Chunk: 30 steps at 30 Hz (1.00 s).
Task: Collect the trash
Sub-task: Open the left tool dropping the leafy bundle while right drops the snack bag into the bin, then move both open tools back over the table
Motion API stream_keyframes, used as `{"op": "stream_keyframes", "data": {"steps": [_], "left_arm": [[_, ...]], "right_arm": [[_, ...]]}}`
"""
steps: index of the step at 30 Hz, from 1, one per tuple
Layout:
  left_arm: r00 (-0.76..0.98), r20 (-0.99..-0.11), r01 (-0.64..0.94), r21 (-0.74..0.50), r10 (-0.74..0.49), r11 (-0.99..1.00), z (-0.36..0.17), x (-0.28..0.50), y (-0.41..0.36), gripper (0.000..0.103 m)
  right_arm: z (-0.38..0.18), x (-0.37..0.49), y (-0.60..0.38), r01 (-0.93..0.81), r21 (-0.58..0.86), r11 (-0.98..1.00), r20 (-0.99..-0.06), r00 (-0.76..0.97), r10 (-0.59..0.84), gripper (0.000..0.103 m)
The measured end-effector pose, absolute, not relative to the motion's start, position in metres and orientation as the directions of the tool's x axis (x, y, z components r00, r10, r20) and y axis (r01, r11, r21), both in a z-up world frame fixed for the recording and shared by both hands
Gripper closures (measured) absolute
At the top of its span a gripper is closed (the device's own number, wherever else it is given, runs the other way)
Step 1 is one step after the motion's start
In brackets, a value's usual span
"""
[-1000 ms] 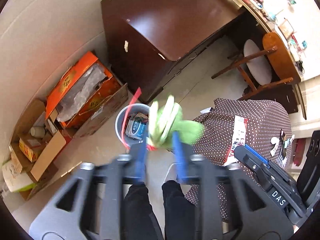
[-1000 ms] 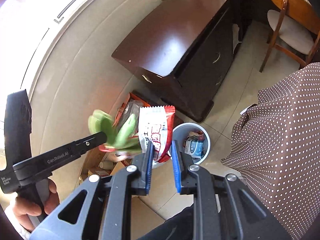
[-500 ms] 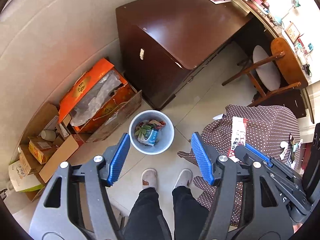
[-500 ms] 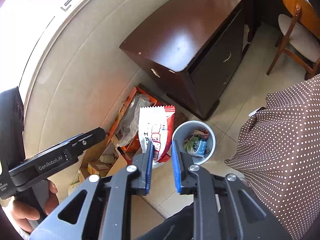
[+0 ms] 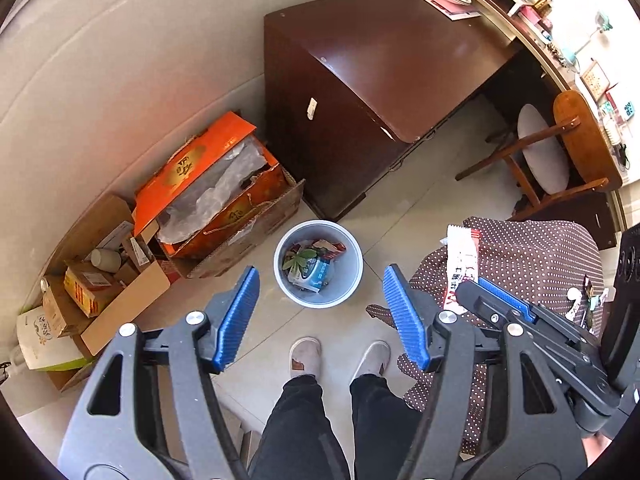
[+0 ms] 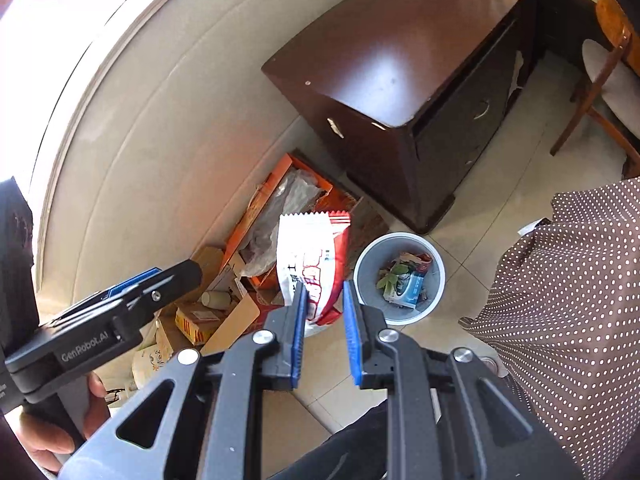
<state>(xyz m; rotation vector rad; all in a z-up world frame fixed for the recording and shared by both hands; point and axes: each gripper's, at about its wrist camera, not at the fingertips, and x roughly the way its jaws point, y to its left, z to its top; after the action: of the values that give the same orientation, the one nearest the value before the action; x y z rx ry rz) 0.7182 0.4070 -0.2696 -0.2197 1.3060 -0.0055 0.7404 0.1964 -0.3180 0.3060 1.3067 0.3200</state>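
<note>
- While my left gripper hangs spread and empty above the grey wastebasket, I judge one drop as done: a green leafy scrap lies in the bin among a blue-and-white packet and other wrappers.
- My right gripper pinches the lower end of a red-and-white snack wrapper, which stands up out of the jaws; that piece is not in the bin yet.
- From the right wrist view the wastebasket sits just right of the wrapper, on the tiled floor near the dark wooden cabinet.
- What I reckon is left: carry the wrapper over the rim and let go.
- Whether the orange gift box and cardboard boxes by the wall count as trash, I cannot tell.
- On the polka-dot cloth a few small bits may still need collecting.
</note>
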Motion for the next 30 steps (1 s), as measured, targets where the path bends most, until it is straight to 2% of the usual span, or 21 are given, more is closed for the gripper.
{"op": "stream_keyframes", "data": {"steps": [7, 8, 9, 10, 22, 30], "left_arm": [[0.301, -0.948, -0.131, -0.153, -0.108, 0.979, -0.259, 0.709, 0.414, 0.037], [0.307, -0.946, -0.132, -0.146, -0.100, 0.980, -0.257, 0.707, 0.415, 0.037], [0.313, -0.945, -0.132, -0.142, -0.095, 0.981, -0.256, 0.706, 0.415, 0.037], [0.318, -0.944, -0.131, -0.138, -0.090, 0.982, -0.255, 0.705, 0.415, 0.037], [0.335, -0.938, -0.089, -0.121, -0.085, 0.989, -0.247, 0.699, 0.391, 0.035], [0.328, -0.939, 0.002, -0.106, -0.101, 0.994, -0.242, 0.701, 0.339, 0.034]], "right_arm": [[-0.317, 0.746, 0.213, -0.099, 0.389, 0.916, -0.884, 0.241, 0.401, 0.082], [-0.318, 0.747, 0.214, -0.101, 0.384, 0.918, -0.885, 0.243, 0.398, 0.079], [-0.318, 0.748, 0.215, -0.101, 0.382, 0.919, -0.886, 0.244, 0.395, 0.069], [-0.317, 0.750, 0.215, -0.097, 0.382, 0.919, -0.885, 0.249, 0.394, 0.064], [-0.312, 0.738, 0.193, -0.057, 0.379, 0.924, -0.886, 0.265, 0.380, 0.061], [-0.305, 0.720, 0.143, 0.017, 0.384, 0.923, -0.881, 0.307, 0.360, 0.060]]}}
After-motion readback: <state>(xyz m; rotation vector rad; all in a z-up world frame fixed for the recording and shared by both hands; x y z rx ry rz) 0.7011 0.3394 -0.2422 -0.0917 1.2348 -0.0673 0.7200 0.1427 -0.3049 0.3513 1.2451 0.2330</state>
